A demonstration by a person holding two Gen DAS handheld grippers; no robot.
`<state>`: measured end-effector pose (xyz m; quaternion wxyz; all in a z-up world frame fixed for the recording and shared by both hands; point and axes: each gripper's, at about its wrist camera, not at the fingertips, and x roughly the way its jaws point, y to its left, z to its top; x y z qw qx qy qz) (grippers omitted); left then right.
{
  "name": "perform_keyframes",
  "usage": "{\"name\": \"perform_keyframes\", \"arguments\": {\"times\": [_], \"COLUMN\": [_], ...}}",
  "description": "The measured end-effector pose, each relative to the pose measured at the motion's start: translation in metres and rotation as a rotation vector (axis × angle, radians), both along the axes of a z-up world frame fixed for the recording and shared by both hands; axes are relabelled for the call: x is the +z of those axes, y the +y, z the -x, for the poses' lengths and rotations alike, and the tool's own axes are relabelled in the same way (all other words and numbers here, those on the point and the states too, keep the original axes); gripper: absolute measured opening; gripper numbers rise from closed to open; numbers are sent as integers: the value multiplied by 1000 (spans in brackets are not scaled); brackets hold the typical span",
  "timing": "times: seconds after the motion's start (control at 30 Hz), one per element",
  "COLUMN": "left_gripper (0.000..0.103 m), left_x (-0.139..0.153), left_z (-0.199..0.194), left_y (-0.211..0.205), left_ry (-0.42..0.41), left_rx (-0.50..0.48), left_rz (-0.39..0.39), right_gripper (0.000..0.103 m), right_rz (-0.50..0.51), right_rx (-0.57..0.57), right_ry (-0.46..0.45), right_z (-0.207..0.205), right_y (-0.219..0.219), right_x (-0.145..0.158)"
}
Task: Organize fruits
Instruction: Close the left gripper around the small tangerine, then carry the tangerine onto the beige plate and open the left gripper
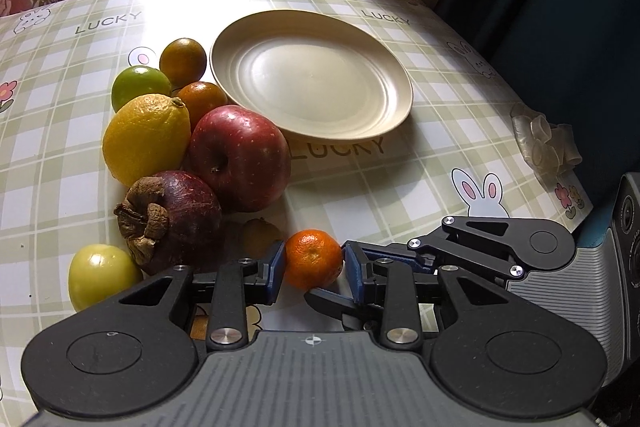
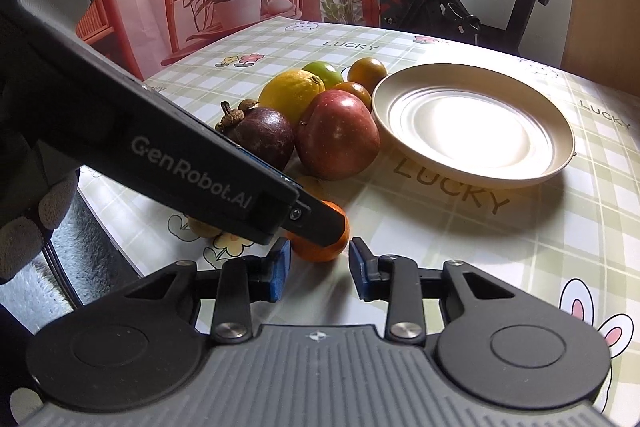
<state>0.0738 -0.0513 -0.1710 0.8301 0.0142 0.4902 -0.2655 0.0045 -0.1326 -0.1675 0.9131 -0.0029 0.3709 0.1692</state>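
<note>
The left gripper (image 1: 314, 263) clamps a small mandarin (image 1: 313, 259) between its blue pads, the fruit low over the checked tablecloth (image 1: 420, 163). The right gripper (image 2: 319, 267) waits just behind it, jaws narrow and empty. Beyond, a red apple (image 1: 239, 157), mangosteen (image 1: 176, 221), lemon (image 1: 146, 139), lime (image 1: 140, 87) and other fruit crowd beside the cream plate (image 1: 396, 115), which is bare: sorting appears barely begun, nearly every piece left to move.

hidden: your left tool (image 2: 316, 223) covers most of the mandarin (image 2: 320, 247) | small brownish fruit (image 1: 260, 233) half tucked behind the mangosteen (image 1: 176, 219), can't ID it | yellow-green fruit (image 1: 102, 277) partly blocked by the tool body
</note>
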Motion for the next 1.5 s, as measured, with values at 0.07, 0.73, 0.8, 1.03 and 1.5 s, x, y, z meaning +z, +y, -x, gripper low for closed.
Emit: {"name": "perform_keyframes", "arguments": {"times": [0.07,0.73,0.8,1.03,1.5], "left_gripper": [35,36,36,36,35], "left_x": [0,-8,-7,15,50], "left_z": [0,-2,-1,-3,-72], "left_y": [-1,-6,-7,-19,-90], "left_ry": [-1,-6,-13,-71,-163], "left_rx": [-2,1,-2,-45,-101], "left_rz": [-6,-13,-18,-13,10], "right_gripper": [35,37,38,37,37], "right_rz": [-11,-43,-42,-29,5], "right_rx": [0,-27,-31,-48,-130], "right_ry": [2,-4,-9,-34,-154], "right_z": [-1,-7,-7,-4,-45], "right_y": [-2,-5,-4,-7,-63], "right_x": [-1,-5,-5,1,41]}}
